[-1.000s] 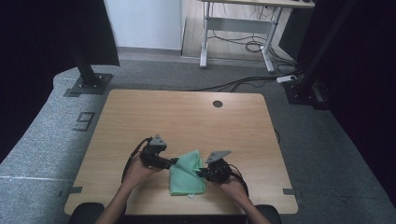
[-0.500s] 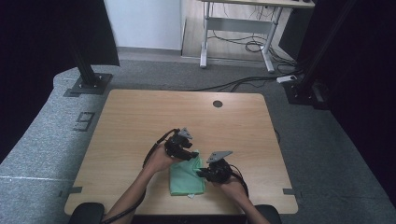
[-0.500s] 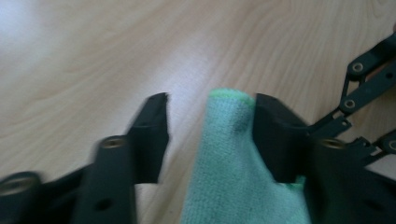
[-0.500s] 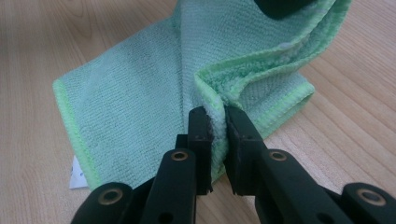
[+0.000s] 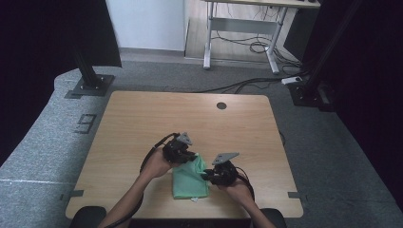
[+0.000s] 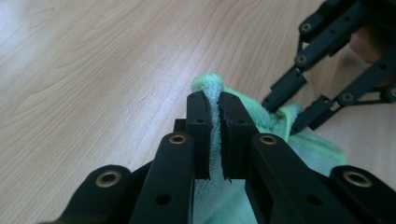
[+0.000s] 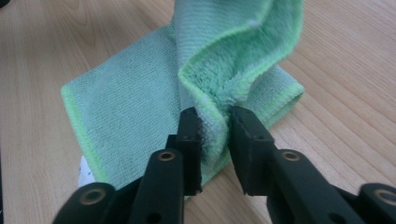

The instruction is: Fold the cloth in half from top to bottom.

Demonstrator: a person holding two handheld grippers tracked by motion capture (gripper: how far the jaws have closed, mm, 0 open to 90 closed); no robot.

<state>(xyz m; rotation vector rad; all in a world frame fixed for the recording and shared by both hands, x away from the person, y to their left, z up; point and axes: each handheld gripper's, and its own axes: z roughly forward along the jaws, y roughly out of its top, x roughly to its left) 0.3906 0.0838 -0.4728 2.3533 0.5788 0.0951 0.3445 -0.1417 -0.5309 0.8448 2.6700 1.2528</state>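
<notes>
A green microfibre cloth (image 5: 189, 183) lies folded on the wooden table (image 5: 142, 118) near its front edge. My left gripper (image 5: 194, 156) is at the cloth's far corner. In the left gripper view its jaws have just been closing and now pinch a raised fold of the cloth (image 6: 313, 151) between the left gripper (image 6: 214, 100) pads. My right gripper (image 5: 205, 175) is at the cloth's right edge. The right gripper (image 7: 215, 116) jaws have just been opening; a doubled edge of the cloth (image 7: 130, 107) still stands loosely between them. The right gripper (image 6: 287, 114) appears across the cloth.
A round cable hole (image 5: 221, 105) sits near the table's far edge. A small white tag (image 7: 83, 170) pokes out under the cloth's near edge. Beyond the table stand black posts (image 5: 88, 71) and a desk frame (image 5: 242, 33) with cables on the floor.
My left gripper has moved right from the cloth's left side to its far corner and shut on it. The right hand has stayed put.
</notes>
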